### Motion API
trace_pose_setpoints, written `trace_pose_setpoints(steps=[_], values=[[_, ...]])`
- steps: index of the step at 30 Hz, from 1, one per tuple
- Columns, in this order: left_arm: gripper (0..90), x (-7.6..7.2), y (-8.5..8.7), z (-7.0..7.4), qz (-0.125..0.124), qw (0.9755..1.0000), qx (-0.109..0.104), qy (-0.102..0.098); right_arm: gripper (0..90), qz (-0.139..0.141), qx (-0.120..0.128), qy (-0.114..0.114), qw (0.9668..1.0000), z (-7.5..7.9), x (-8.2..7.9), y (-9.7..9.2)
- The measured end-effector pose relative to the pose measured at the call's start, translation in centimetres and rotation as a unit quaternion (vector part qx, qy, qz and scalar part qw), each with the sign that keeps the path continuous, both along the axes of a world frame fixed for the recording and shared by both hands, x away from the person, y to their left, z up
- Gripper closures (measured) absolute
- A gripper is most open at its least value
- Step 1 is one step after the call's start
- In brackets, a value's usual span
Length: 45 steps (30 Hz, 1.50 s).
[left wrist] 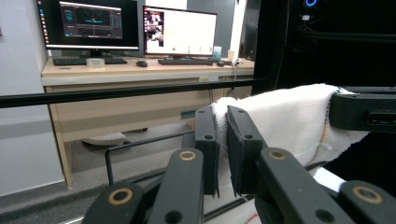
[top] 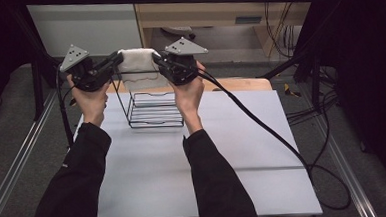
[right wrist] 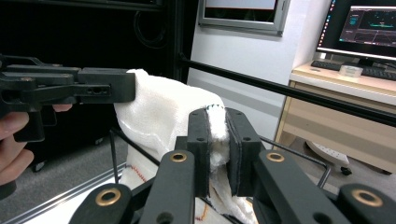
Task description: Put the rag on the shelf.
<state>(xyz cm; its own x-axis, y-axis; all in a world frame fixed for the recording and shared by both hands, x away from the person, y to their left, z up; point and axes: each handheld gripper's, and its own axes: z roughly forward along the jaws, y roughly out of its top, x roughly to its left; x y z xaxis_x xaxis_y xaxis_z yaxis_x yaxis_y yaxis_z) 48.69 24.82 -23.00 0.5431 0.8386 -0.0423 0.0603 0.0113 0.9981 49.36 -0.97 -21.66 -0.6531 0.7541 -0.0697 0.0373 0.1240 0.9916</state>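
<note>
Both grippers hold a white towel (top: 137, 66) stretched between them, raised above the wire rack (top: 153, 108) standing on the bench (top: 243, 151). The left gripper (left wrist: 223, 140) has its fingers clenched on one top corner, and the right gripper (right wrist: 218, 140) grasps the other. Holding it spread by the corners probably lets the cloth drape evenly over the rack's top bar.

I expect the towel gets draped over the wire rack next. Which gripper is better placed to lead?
Neither clearly: left gripper and right gripper each clamp an upper corner of the white towel, level, above the rack. Probably both lower together.
</note>
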Motion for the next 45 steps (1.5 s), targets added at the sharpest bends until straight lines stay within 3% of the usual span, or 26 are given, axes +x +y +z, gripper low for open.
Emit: trace_pose_setpoints(steps=[9,22,33,38,41,45], values=[[82.4,-1.3,0.0,-0.3,-0.006,0.9999,0.005,0.007,81.2,0.009,-0.011,-0.004,0.9999,-0.4,-0.8,-0.4],[80.0,-2.8,0.3,-0.6,-0.015,0.999,0.026,0.034,80.5,0.028,-0.043,0.0,0.9987,-1.0,-2.0,-0.6],[77.8,-3.3,0.4,-1.1,-0.021,0.9979,0.033,0.051,80.4,0.036,-0.055,0.006,0.9978,-1.7,-2.4,-0.5],[73.1,-3.6,0.6,-0.3,-0.022,0.9974,0.036,0.058,80.5,0.037,-0.053,0.006,0.9979,-1.8,-2.4,-0.6],[70.6,-3.8,1.0,0.7,-0.023,0.9979,0.024,0.056,80.5,0.037,-0.054,0.007,0.9978,-1.9,-2.4,-0.6],[72.6,-3.5,0.9,1.8,-0.01,0.9977,0.03,0.06,80.6,0.037,-0.052,0.007,0.9979,-2.1,-2.4,-0.6]])
